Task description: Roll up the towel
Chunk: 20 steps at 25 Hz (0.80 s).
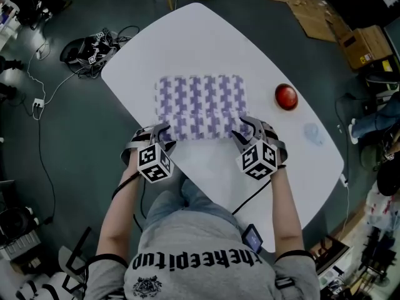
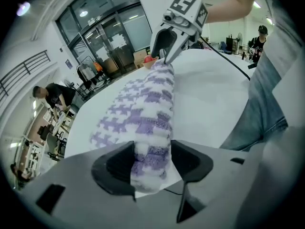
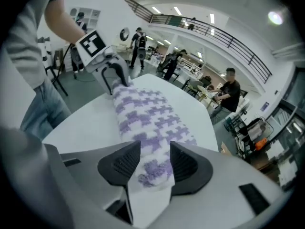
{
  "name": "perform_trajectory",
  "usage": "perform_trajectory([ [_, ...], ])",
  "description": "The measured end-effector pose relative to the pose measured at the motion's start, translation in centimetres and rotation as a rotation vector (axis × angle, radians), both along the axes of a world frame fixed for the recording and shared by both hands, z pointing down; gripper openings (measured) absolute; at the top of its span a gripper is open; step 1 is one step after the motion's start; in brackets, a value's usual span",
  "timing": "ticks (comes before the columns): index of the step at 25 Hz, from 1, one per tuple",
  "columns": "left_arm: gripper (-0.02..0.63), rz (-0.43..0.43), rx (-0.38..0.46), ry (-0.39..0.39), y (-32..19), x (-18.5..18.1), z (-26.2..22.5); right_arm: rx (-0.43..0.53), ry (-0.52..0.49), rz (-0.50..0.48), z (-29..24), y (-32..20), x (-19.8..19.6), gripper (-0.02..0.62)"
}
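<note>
On the white table [image 1: 206,36] the purple-and-white towel [image 1: 200,102] lies flat, its near edge rolled up. The left gripper [image 1: 161,131] and right gripper [image 1: 249,129] each hold their 2 jaws spread wide around one end of that roll, which fills the gap unsqueezed. Right of the towel sits 1 red dome [image 1: 286,96].

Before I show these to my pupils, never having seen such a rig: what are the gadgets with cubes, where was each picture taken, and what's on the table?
No robot: a person holds a two-jaw tool in each hand, the left gripper and the right gripper; the cubes belong to them. One picture looks down from a camera on the person's head; the other two come from cameras on the grippers, looking along their jaws. On the table lie a purple-and-white towel, its near edge rolled up, and a red round thing. Each gripper's jaws stand open around one end of the roll.
</note>
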<state>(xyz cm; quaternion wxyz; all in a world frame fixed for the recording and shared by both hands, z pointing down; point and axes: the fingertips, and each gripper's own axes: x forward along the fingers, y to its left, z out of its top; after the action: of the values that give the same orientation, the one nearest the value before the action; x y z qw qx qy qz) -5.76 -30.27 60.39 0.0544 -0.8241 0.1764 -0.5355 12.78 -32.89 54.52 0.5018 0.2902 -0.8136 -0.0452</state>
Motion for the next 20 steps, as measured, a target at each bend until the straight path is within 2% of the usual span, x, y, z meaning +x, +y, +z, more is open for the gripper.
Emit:
perform_trajectory([
  [4, 0.242, 0.025, -0.024, -0.041, 0.6, -0.3, 0.6, -0.038, 0.150, -0.100, 3.4, 2.6, -0.3, 0.199],
  [8, 0.244, 0.041, -0.001, -0.094, 1.3, -2.1, 0.7, -0.036, 0.242, -0.117, 5.2, 3.4, -1.7, 0.196],
  [9, 0.244, 0.043, 0.009, -0.103, 1.3, -2.2, 0.5, -0.030, 0.250, -0.115, 5.1, 3.3, -1.8, 0.193],
  [10, 0.237, 0.044, 0.016, -0.107, 1.1, -1.8, 0.3, -0.024, 0.252, -0.113, 4.9, 3.1, -1.3, 0.158],
  [11, 0.221, 0.042, 0.020, -0.107, 0.7, -0.9, 0.1, -0.019, 0.251, -0.112, 4.7, 2.6, -0.4, 0.119],
  [13, 0.183, 0.037, 0.016, -0.098, -0.2, 1.5, -0.1, -0.015, 0.247, -0.117, 4.6, 1.7, 2.0, 0.084],
  [16, 0.147, 0.053, 0.000, -0.096, -0.9, 2.8, -0.3, -0.028, 0.243, -0.127, 4.5, 1.0, 3.5, 0.074],
  [20, 0.141, 0.082, -0.036, -0.098, -0.6, 5.5, -0.5, -0.067, 0.224, -0.142, 4.4, 1.3, 6.2, 0.074],
])
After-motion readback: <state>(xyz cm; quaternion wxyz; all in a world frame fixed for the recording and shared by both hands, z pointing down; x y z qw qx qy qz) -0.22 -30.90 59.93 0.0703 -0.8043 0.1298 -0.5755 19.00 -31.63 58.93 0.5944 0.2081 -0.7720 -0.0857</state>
